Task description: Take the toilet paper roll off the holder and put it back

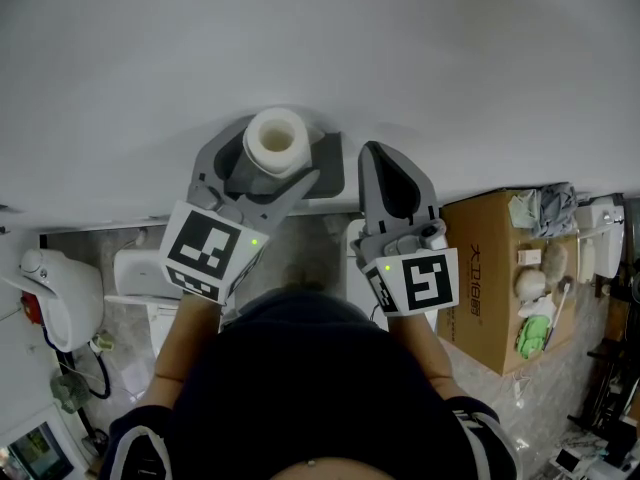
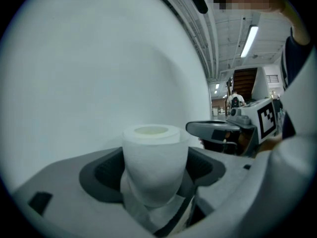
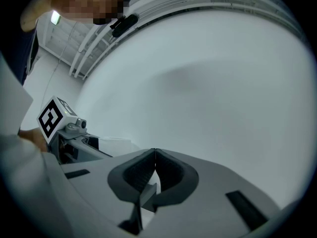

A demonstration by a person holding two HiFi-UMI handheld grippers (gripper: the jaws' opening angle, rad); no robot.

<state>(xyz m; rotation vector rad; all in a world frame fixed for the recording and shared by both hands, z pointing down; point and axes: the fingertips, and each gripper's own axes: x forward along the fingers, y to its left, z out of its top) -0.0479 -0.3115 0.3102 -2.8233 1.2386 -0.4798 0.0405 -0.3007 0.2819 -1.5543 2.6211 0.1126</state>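
A white toilet paper roll [image 1: 276, 141] stands upright between the jaws of my left gripper [image 1: 268, 158], which is shut on it close to the white wall. In the left gripper view the roll [image 2: 154, 157] fills the gap between the dark pads, and a loose sheet hangs below it. A dark grey fitting [image 1: 330, 163] on the wall shows just behind the roll, partly hidden. My right gripper [image 1: 374, 154] is beside it on the right, its jaws closed together on nothing [image 3: 155, 153]. In the left gripper view the right gripper [image 2: 218, 128] shows at the right.
The white wall [image 1: 300, 38] fills the upper half of the head view. Below right stands an open cardboard box [image 1: 485, 298] with several small items on top. A white fixture [image 1: 60, 293] and a white box-shaped unit [image 1: 140, 273] sit on the tiled floor at the left.
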